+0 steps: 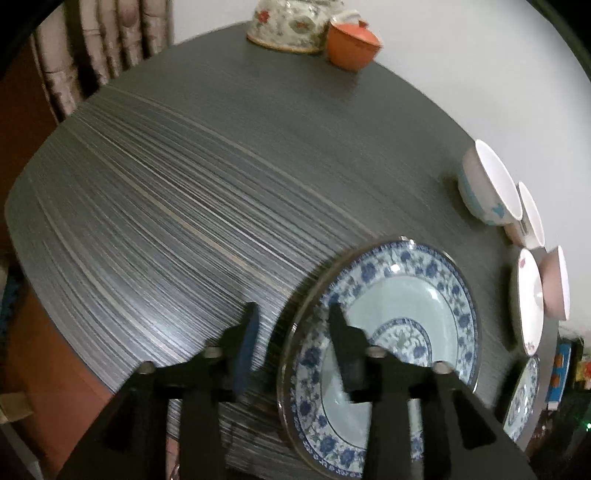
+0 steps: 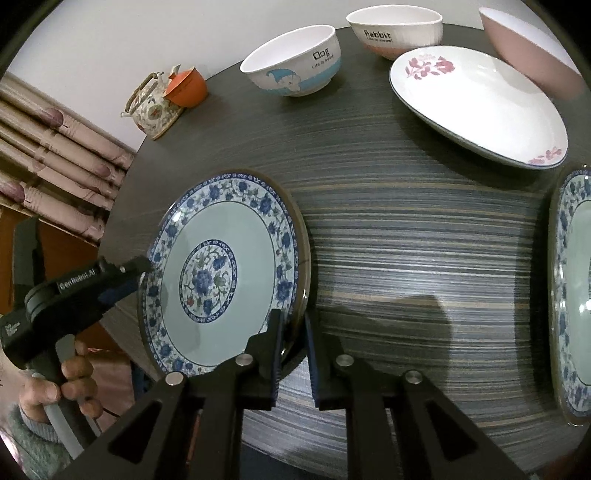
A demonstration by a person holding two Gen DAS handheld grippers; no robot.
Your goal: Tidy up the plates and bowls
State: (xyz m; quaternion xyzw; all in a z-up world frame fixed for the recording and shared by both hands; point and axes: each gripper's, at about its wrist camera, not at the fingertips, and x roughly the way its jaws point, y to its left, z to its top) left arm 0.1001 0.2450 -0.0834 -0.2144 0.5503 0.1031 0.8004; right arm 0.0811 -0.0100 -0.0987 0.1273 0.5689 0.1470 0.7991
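A blue-and-white floral plate [image 2: 225, 269] sits near the table's left edge, resting on a clear glass plate. My right gripper [image 2: 294, 323] is shut on its near right rim. My left gripper [image 1: 291, 317] is open, its jaws astride the plate's [image 1: 399, 317] left rim; it shows in the right wrist view [image 2: 138, 267] at the rim. A second blue-and-white plate [image 2: 576, 302] lies at the right. A white plate with pink flowers [image 2: 480, 103], a "Dog" bowl [image 2: 295, 62], a "Rabbit" bowl [image 2: 395, 31] and a pink bowl [image 2: 532, 48] stand at the back.
A floral teapot [image 2: 151, 105] and an orange cup [image 2: 186, 86] stand at the far left of the dark striped round table [image 2: 406, 229]. Curtains [image 2: 55, 155] hang beyond the table's left edge. The white wall lies behind.
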